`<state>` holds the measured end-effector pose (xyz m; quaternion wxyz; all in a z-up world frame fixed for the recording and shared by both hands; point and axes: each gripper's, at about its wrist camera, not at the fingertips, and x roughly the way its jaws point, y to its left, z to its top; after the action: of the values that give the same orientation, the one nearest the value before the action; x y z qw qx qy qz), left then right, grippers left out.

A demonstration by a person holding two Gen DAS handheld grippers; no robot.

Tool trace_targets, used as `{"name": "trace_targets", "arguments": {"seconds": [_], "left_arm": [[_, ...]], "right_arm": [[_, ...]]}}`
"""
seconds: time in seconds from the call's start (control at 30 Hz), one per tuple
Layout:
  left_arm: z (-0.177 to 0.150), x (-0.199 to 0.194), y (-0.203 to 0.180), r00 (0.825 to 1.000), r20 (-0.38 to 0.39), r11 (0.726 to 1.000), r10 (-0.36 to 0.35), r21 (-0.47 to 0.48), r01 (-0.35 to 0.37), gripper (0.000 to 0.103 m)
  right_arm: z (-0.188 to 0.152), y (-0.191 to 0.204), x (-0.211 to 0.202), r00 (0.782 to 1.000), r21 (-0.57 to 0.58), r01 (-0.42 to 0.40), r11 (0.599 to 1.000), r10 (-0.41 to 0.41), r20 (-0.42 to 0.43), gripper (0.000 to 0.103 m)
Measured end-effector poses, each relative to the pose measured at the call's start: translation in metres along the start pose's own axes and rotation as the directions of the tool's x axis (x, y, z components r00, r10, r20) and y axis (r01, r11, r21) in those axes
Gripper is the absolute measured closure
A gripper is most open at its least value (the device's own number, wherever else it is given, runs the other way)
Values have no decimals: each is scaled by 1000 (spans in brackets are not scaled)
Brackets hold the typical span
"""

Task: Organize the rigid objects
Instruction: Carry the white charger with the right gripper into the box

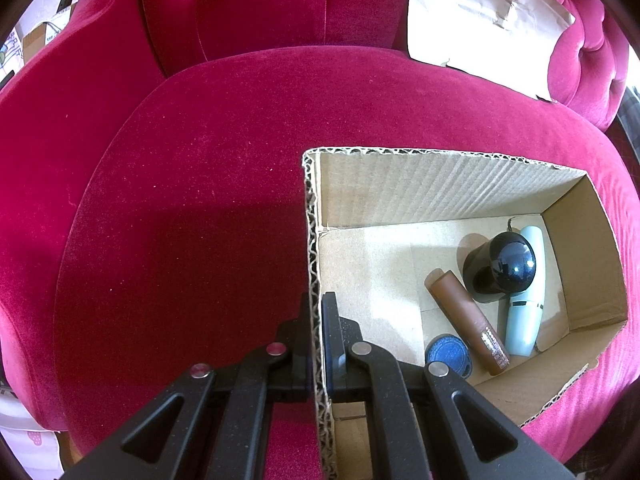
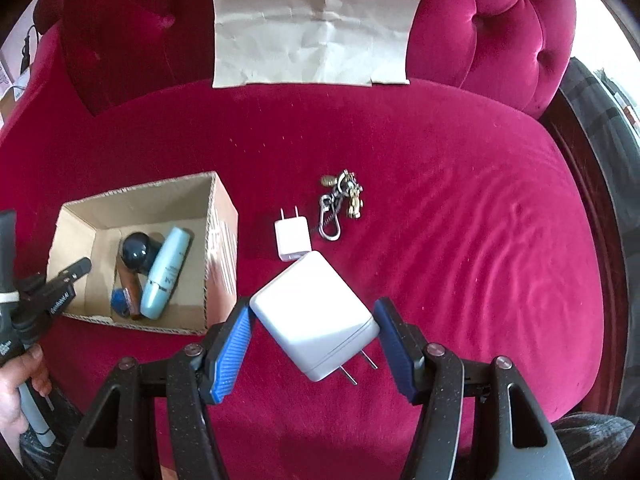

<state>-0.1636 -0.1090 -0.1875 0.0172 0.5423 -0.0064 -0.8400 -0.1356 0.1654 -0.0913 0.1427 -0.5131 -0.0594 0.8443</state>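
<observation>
My right hand-held gripper [image 2: 314, 330] clamps a large white square plastic charger [image 2: 316, 314] by two corners, above the crimson velvet seat [image 2: 460, 208]. My left hand-held gripper [image 1: 317, 336] pinches the open brown cardboard box's [image 1: 452, 188] wall, left of the charger.

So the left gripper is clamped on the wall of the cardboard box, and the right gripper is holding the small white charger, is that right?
Not quite. The right gripper holds the large white charger; the small white charger lies on the red cushion, as the right wrist view shows. The left gripper is indeed clamped on the wall of the cardboard box.
</observation>
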Motion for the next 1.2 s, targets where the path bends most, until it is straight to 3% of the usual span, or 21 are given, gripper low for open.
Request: {"name": "trace_targets", "arguments": {"seconds": [0.57,1.2], "left_arm": [[1,0,5,1000,0,1000,0,1,0,100],[2,1,7,1000,0,1000,-1,2,1,100]], "right_arm": [[24,39,-12,996,-84,-52,995,57,62,38],[32,102,5,991,-182,-110,977,121,49,38]]}}
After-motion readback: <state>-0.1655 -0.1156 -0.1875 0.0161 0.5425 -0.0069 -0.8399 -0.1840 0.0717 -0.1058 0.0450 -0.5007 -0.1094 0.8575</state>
